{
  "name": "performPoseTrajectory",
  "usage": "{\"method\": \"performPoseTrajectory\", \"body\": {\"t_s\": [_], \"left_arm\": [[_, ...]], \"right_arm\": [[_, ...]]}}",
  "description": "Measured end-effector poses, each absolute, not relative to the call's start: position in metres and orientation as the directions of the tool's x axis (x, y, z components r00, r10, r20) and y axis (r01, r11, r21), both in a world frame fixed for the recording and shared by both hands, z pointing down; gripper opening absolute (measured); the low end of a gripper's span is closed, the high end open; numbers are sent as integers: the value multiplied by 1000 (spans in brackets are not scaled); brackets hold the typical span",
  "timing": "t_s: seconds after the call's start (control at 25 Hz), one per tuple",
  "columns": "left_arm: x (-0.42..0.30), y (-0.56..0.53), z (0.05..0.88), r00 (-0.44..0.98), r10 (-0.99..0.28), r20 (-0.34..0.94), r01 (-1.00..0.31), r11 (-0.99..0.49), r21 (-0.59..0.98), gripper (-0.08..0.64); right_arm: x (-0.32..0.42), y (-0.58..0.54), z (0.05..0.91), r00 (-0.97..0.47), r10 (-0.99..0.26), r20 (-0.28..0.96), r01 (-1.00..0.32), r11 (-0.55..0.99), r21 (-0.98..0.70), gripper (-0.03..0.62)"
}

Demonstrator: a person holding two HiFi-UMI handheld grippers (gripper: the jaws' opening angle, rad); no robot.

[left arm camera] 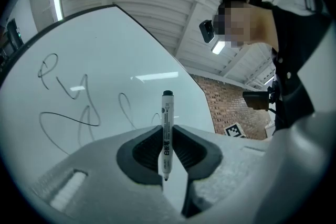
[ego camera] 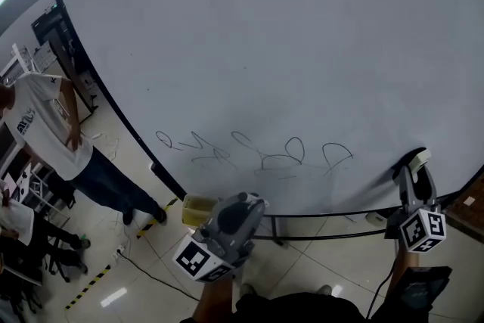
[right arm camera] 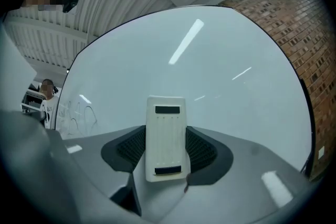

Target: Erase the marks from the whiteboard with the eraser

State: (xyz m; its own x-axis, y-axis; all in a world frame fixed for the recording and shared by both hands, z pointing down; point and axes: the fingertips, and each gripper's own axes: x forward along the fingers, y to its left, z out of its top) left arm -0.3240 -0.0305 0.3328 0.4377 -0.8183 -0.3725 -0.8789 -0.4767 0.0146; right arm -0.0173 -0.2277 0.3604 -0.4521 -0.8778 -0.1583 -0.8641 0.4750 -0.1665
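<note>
Whiteboard: we see the whiteboard (ego camera: 287, 34) filling most of the head view, bare apart from one row of writing low down.
Marks: the marks (ego camera: 261, 151) are thin looping strokes in a line near the board's lower edge, none of them wiped yet as far as we can judge.
Right gripper: the right gripper (right arm camera: 166, 141) has its jaws closed on the eraser (right arm camera: 166, 134), pinching its two long sides, so nothing is loose there.
Eraser position: in the head view the eraser sits at the board's lower right, to the right of the last loop and apart from it (we cannot tell whether it touches the surface).
Why held so: its hard back faces the gripper camera and its other face looks at the board, which we judge suits pressing it flat and sweeping.
Left gripper: the left gripper (left arm camera: 167, 136) is clamped on a slim marker (left arm camera: 167, 128), which stands upright between the jaws.
Why held there: we read it as parked below the writing and off the board, leaving the row open to the eraser.
Next move: we judge the eraser must travel left along the row, pressed evenly.
Bystander: a person in a white shirt (ego camera: 45, 125) stands off the board's left edge.
</note>
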Motion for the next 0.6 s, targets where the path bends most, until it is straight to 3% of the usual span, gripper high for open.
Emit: {"method": "performPoseTrajectory", "body": {"t_s": [0.32,0.52,0.6], "left_arm": [[-454,17,345,458,-809,-369,-863,-505,35,57],[-499,36,333,466,-791,-397,-855,-519,29,57],[-508,40,334,467,-788,-401,-854,-520,27,57]], "right_arm": [[-225,-155,317,-503,-829,-246,-848,528,-45,239],[-392,-88,316,-729,-660,-182,-684,699,210,239],[-416,-78,316,-746,-642,-175,-665,716,212,241]]}}
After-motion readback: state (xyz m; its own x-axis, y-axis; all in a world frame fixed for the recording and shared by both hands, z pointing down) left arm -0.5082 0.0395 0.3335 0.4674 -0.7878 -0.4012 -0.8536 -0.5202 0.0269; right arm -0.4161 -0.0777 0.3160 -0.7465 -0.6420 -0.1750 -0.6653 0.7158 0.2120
